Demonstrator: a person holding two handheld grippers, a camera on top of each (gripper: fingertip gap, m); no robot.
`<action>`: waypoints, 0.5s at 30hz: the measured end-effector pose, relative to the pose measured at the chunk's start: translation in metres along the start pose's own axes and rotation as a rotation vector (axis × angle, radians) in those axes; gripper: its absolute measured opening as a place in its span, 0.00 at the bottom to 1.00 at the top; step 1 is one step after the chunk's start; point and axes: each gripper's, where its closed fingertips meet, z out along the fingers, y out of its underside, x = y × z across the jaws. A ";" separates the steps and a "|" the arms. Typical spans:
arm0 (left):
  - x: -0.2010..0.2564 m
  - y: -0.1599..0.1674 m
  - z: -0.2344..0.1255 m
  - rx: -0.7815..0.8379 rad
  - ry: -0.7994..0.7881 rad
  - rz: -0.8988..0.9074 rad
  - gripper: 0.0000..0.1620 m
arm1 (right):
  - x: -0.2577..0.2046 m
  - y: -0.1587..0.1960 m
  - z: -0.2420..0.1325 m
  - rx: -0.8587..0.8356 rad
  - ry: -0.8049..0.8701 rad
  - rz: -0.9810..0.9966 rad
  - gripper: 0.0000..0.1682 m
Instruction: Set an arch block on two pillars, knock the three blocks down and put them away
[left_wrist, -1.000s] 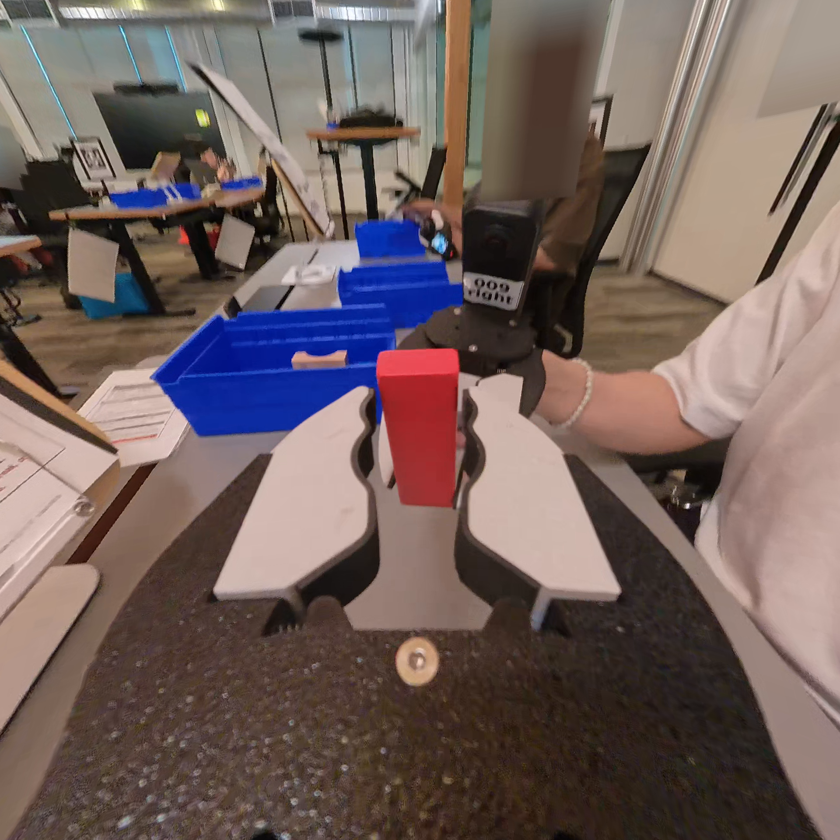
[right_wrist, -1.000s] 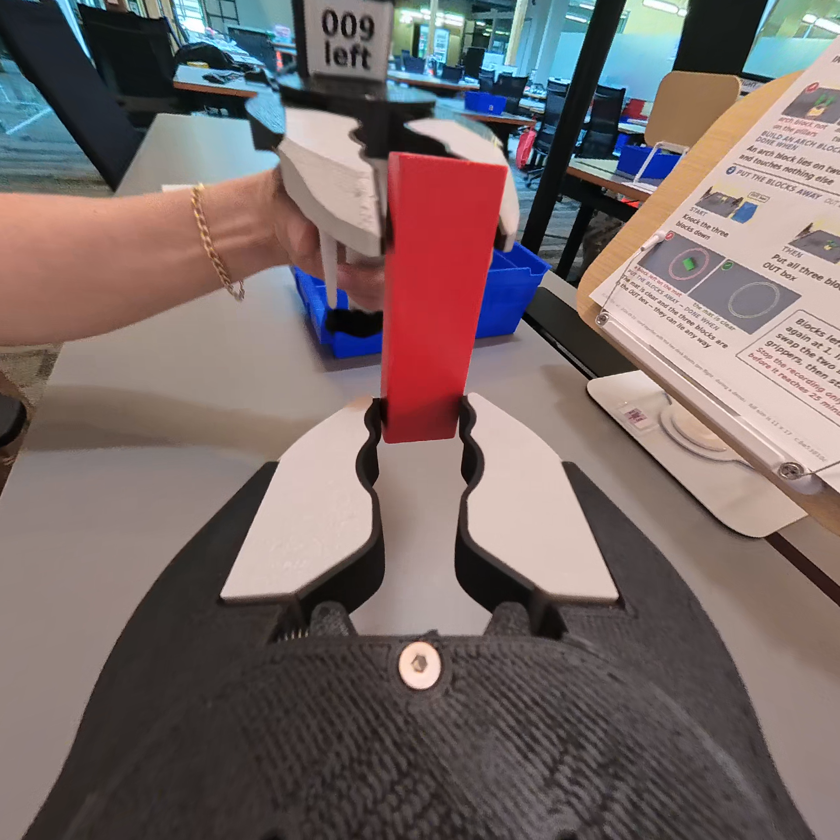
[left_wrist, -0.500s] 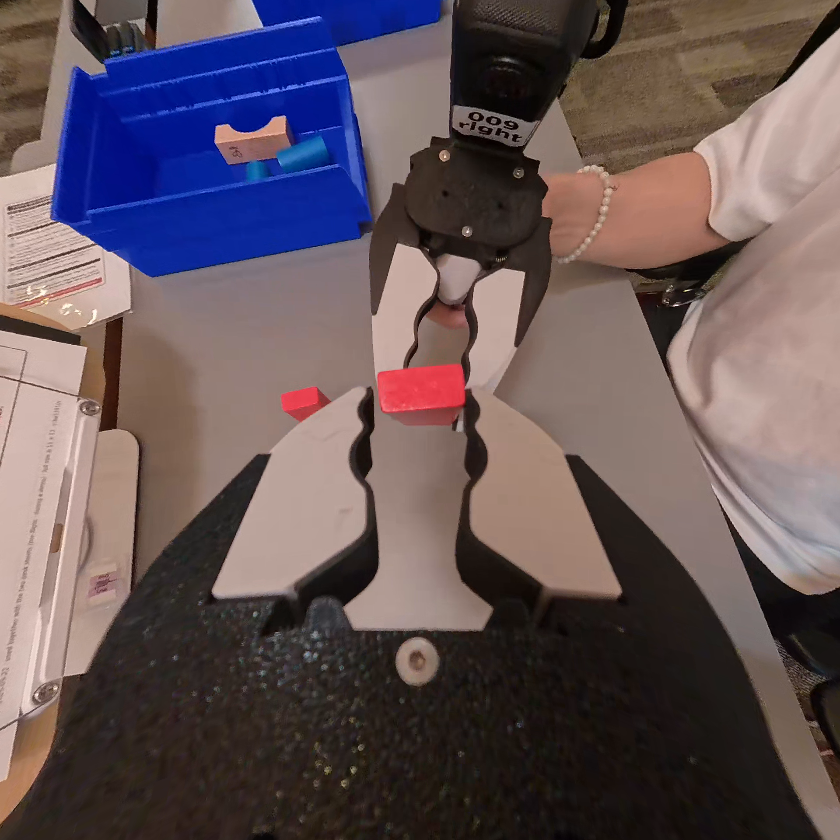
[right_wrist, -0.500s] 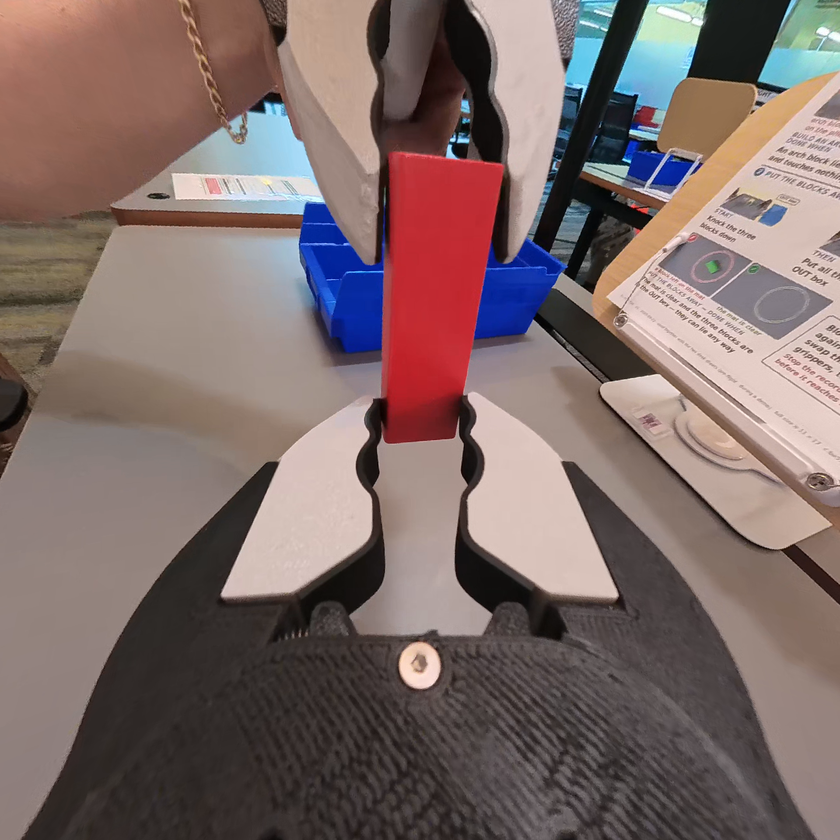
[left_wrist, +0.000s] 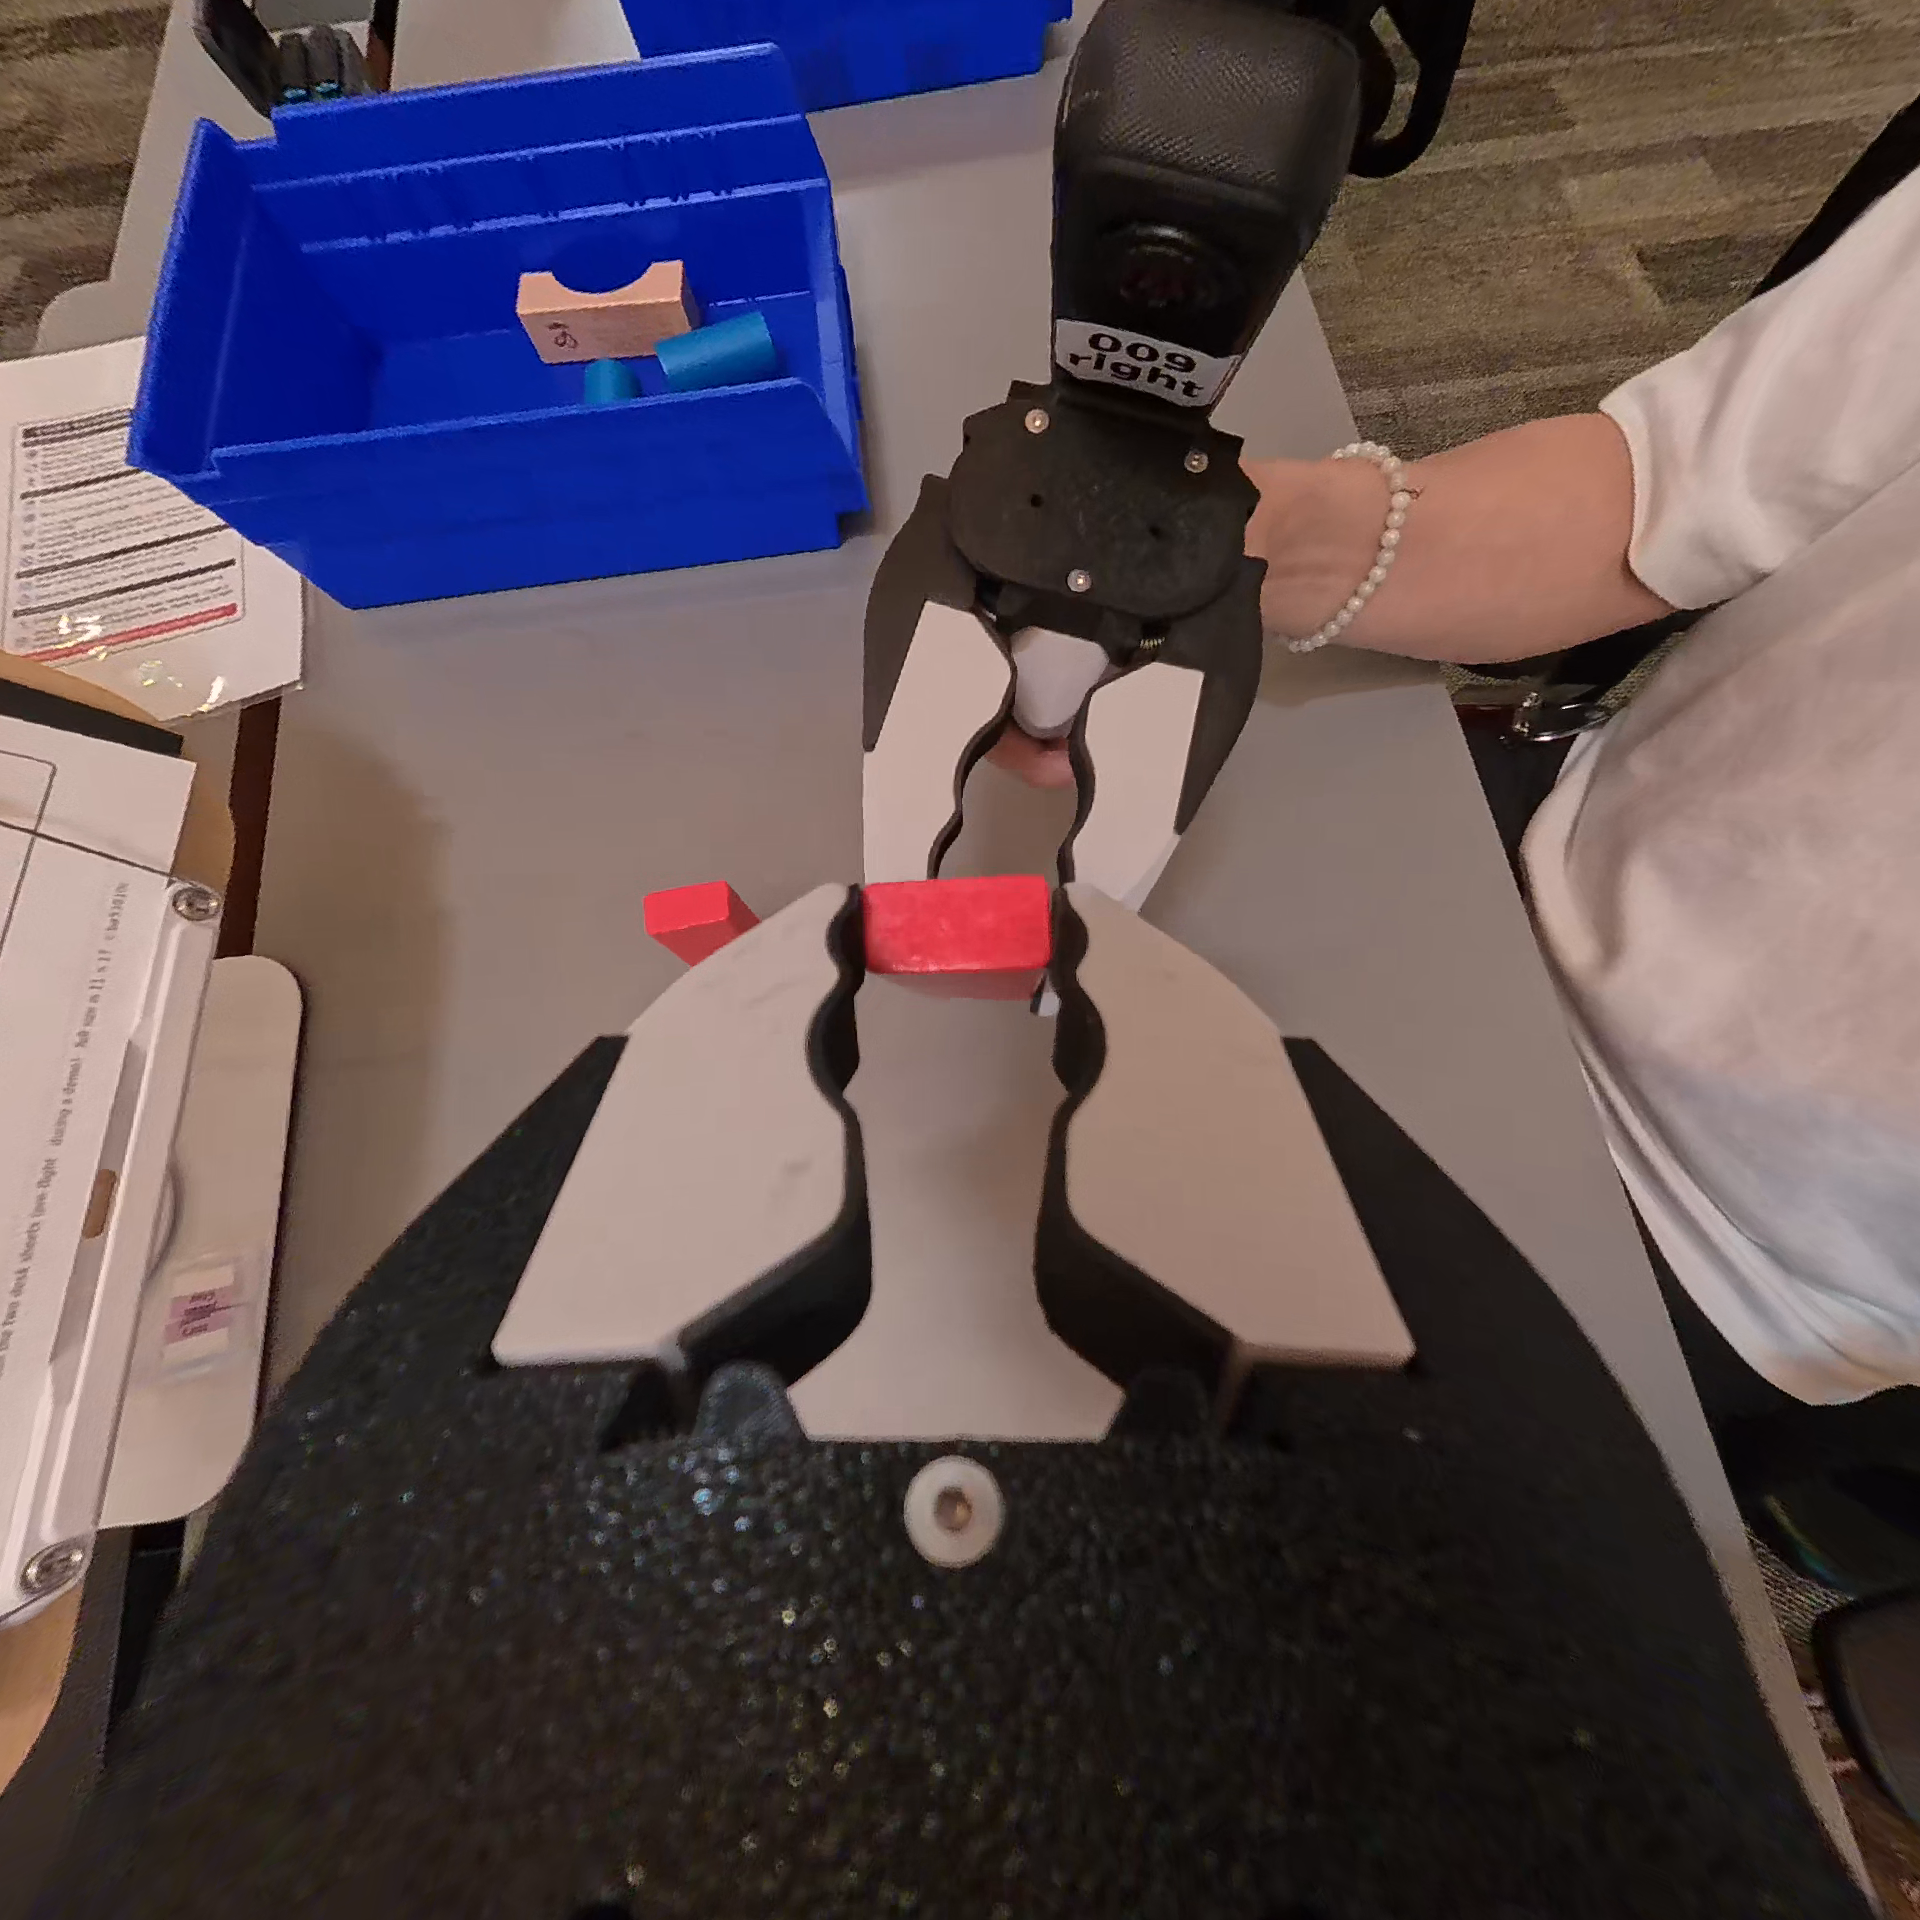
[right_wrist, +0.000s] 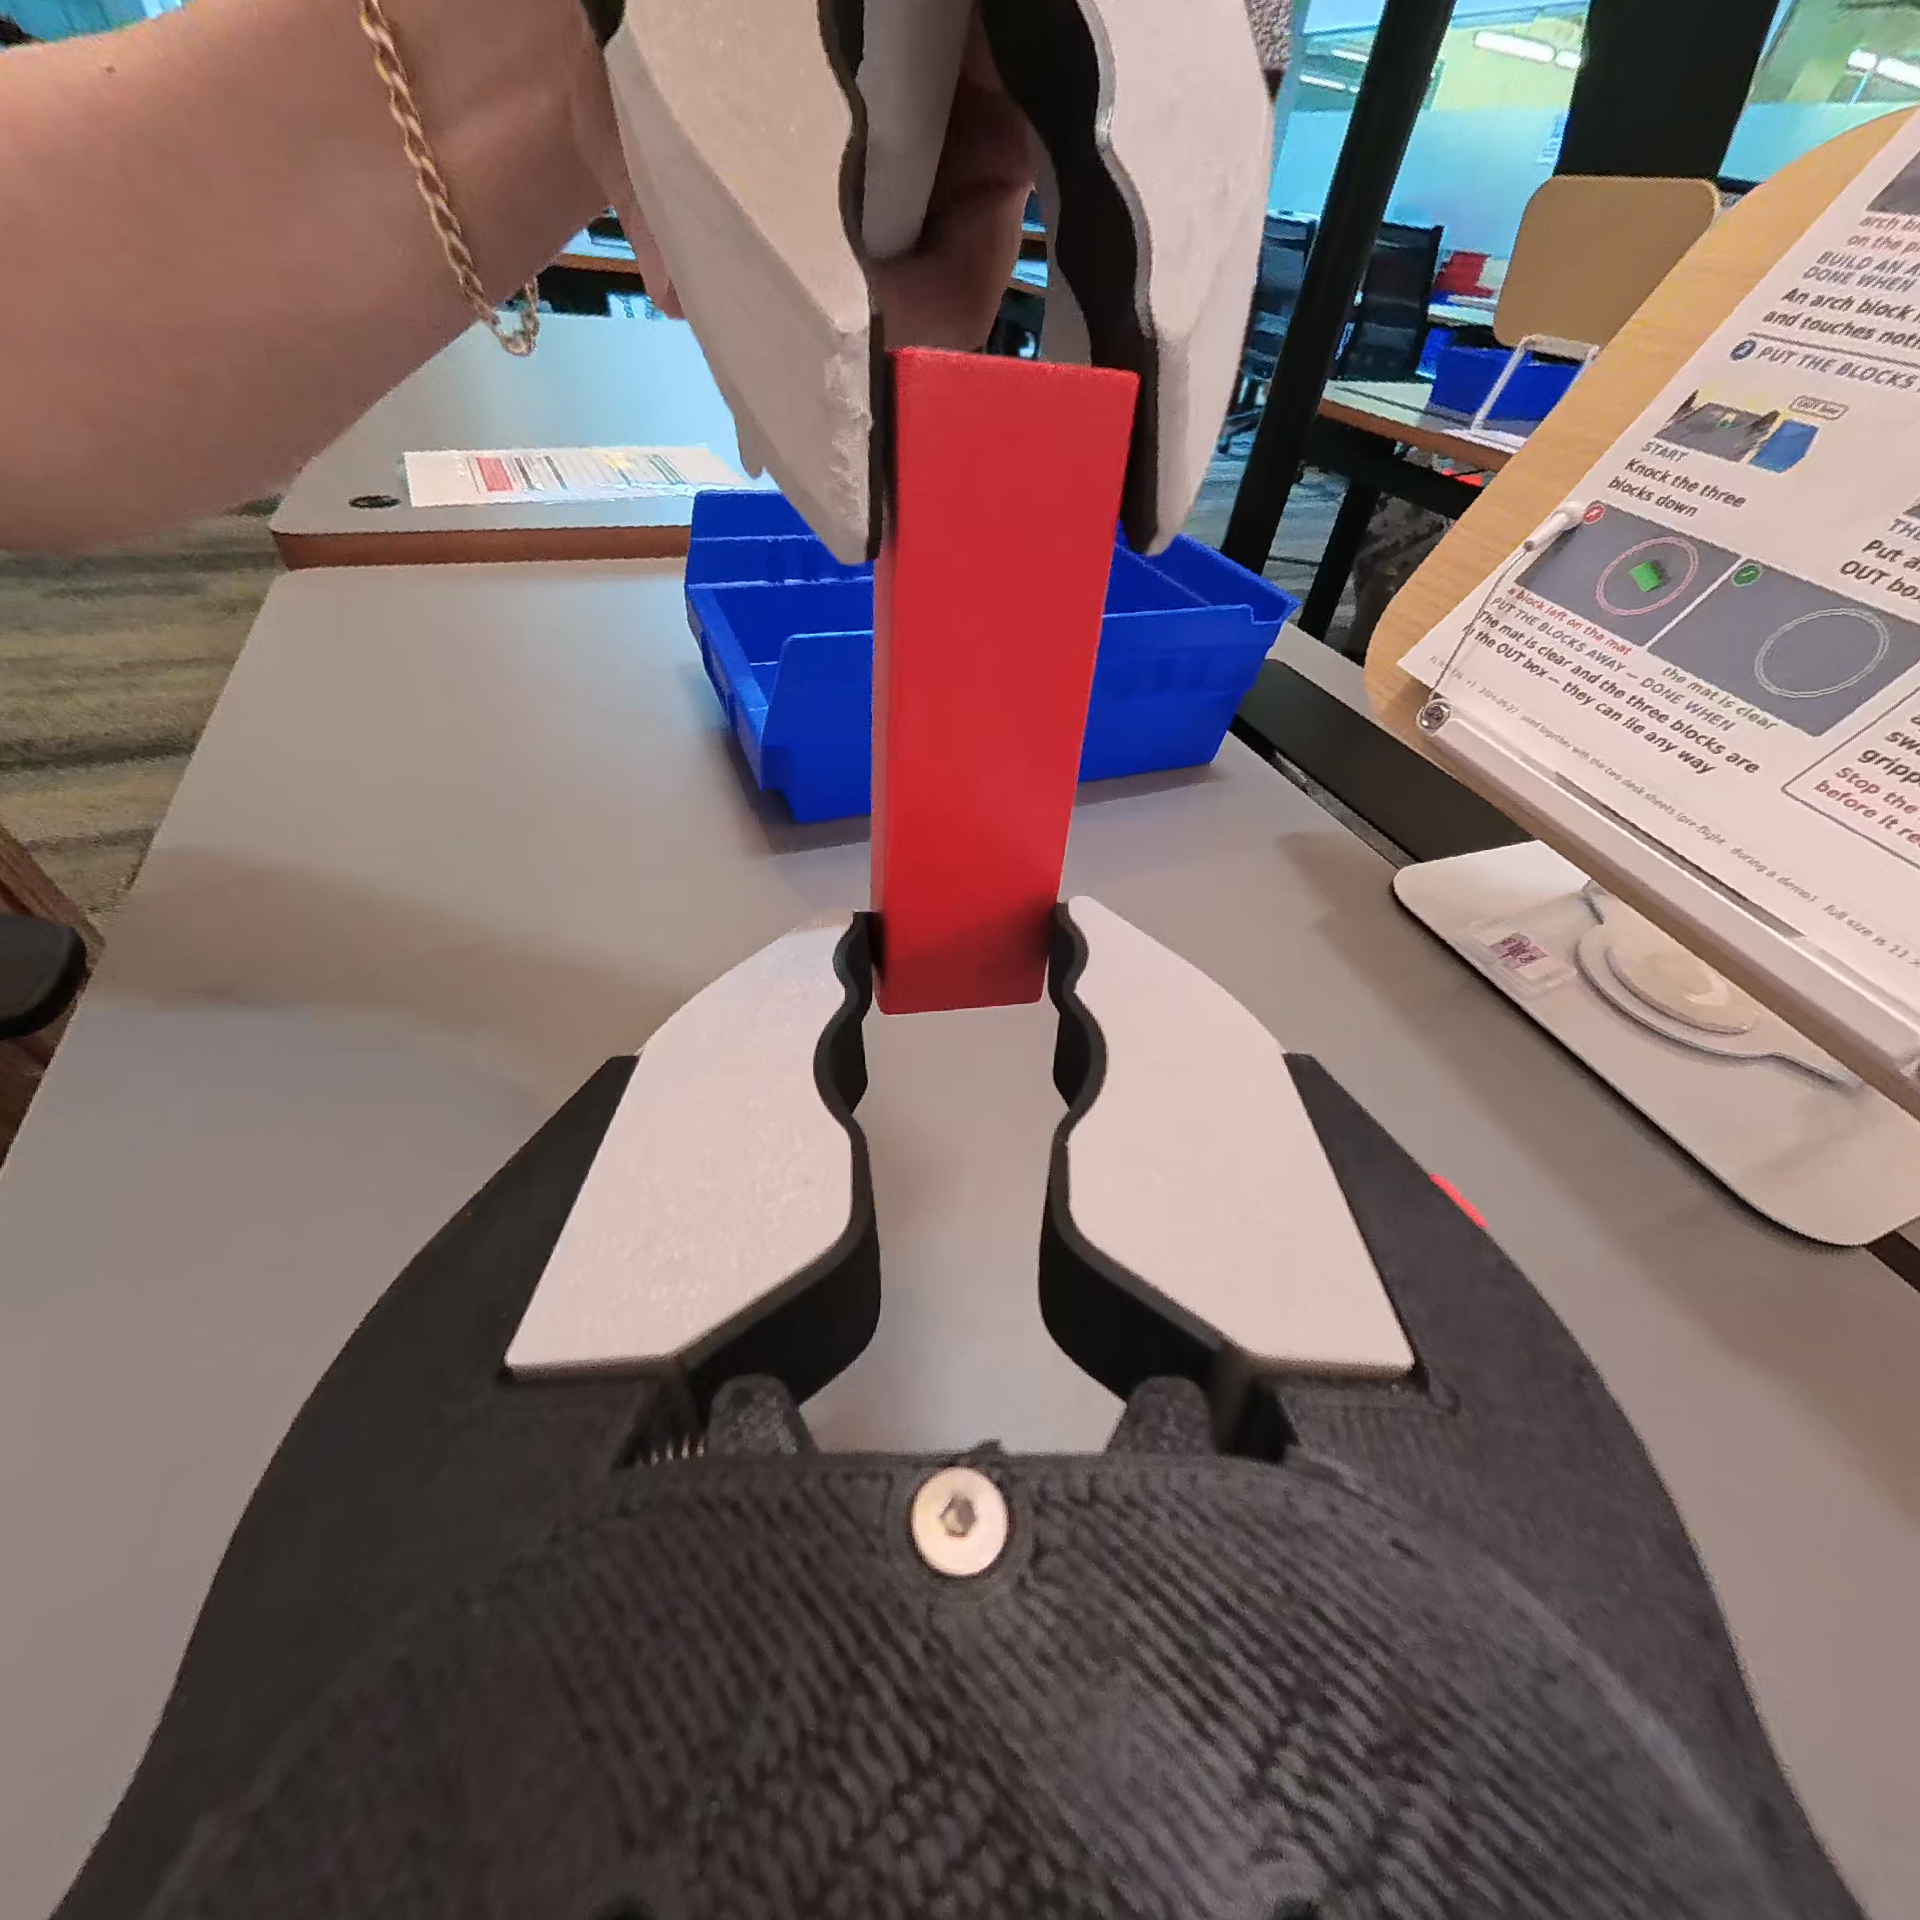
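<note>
A long red block (right_wrist: 982, 675) stands upright over the grey table (left_wrist: 571, 779). My right gripper (right_wrist: 961, 966) is shut on its lower end. My left gripper (left_wrist: 956, 914) comes down from above and is shut on its top end (left_wrist: 956, 940). In the right wrist view the left gripper (right_wrist: 1003, 520) hangs over the block with a hand behind it. In the left wrist view the right gripper (left_wrist: 1003, 868) faces mine from the far side. A second, smaller red block (left_wrist: 691, 920) lies on the table just left of my left finger. I cannot tell whether the long block touches the table.
A blue bin (left_wrist: 312, 468) at the far left holds a wooden arch block (left_wrist: 608, 312) and blue cylinders (left_wrist: 717, 348); it also shows behind the block (right_wrist: 1164, 675). An instruction sheet on a stand (right_wrist: 1714, 520) is at the table's side. A person's white sleeve (left_wrist: 1714, 831) fills the right. My right fingertips sit around 6 centimetres from my left ones.
My left gripper has swung from level to pointing down over the block's top, still shut on it. The right gripper has stayed shut on the block's lower end.
</note>
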 end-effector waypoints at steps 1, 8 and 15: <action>0.000 0.000 0.000 -0.001 0.006 -0.005 0.21 | 0.000 0.000 0.000 0.003 -0.002 0.001 0.20; 0.004 -0.001 0.000 0.003 0.030 -0.002 0.24 | -0.001 0.000 0.000 0.013 -0.006 0.008 0.20; 0.000 0.001 0.003 -0.020 0.005 0.017 0.21 | 0.000 0.003 0.001 -0.001 0.011 0.000 0.20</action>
